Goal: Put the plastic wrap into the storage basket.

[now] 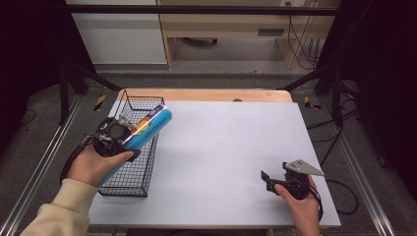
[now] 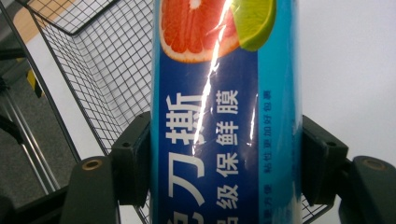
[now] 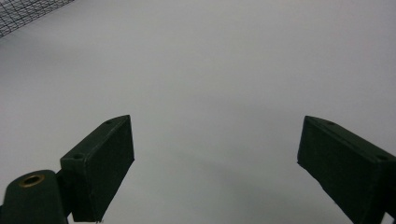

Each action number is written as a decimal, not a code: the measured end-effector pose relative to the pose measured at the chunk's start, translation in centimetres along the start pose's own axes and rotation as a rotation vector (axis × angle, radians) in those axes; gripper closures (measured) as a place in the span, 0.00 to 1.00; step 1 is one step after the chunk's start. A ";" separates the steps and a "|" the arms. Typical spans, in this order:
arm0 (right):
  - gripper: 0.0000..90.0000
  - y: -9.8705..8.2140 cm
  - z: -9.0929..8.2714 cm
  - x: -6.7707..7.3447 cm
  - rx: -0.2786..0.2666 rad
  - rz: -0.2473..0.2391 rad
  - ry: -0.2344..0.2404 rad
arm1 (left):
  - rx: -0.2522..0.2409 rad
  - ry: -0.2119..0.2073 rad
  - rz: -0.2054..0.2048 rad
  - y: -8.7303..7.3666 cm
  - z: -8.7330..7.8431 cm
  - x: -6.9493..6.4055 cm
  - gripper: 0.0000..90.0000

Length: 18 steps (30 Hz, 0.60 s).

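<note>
My left gripper (image 1: 129,139) is clamped on a blue tube (image 1: 147,129), one jaw pressed flat against each side of it. I hold the tube tilted over the wire basket (image 1: 129,184), its far end pointing up and to the right, past the basket's right rim. In the left gripper view the tube (image 2: 224,116) runs straight up between the jaws, with white Chinese lettering on a darker blue band and a picture of a cut grapefruit and a lime wedge above it. The basket (image 2: 93,74) lies behind and to the left of the tube there, its black mesh open at the top.

The basket stands at the left edge of the grey mat (image 1: 221,147) that covers the table; a strip of bare wood shows at the far edge.

My right gripper (image 1: 266,180) rests near the right near corner of the mat, well apart from the basket, jaws pointing left. In the right gripper view its jaws stand wide apart with nothing between them, just the plain mat (image 3: 210,70) ahead and a corner of the basket (image 3: 28,14) at the far upper left.
</note>
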State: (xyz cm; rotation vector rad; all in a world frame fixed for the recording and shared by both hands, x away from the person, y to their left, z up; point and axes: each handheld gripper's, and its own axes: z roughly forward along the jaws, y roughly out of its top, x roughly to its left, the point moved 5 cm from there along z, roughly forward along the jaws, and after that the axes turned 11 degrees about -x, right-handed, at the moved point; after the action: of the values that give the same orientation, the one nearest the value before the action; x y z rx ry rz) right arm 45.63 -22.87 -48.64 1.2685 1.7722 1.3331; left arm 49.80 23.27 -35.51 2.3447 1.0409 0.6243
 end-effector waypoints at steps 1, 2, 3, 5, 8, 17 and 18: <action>0.12 0.0 0.0 0.0 0.000 -0.001 0.001 | 0.004 0.006 -0.005 0.0 0.0 0.1 0.36; 0.12 0.0 0.0 0.0 -0.001 -0.001 0.001 | 0.009 0.010 -0.011 -0.1 0.0 0.1 0.36; 0.12 0.0 0.0 0.0 -0.001 0.000 0.002 | 0.015 0.012 -0.018 -0.1 0.1 0.2 0.36; 0.12 0.0 0.0 0.0 0.000 0.003 0.000 | 0.018 0.028 -0.009 -0.2 0.2 0.4 0.36; 0.12 0.0 0.0 -0.1 0.000 0.007 -0.002 | 0.041 0.020 -0.030 -0.5 0.2 0.4 0.36; 0.12 -0.1 0.1 0.1 0.006 0.003 0.003 | 0.055 0.032 -0.044 -1.0 0.1 1.0 0.36; 0.12 -0.1 0.1 0.1 0.006 0.004 0.003 | 0.055 0.033 -0.045 -1.1 0.1 1.0 0.36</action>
State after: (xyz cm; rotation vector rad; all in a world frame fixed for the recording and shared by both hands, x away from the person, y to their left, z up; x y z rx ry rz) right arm 45.65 -22.78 -48.74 1.2748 1.7782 1.3337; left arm 49.94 24.65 -36.04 2.3578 1.1363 0.6271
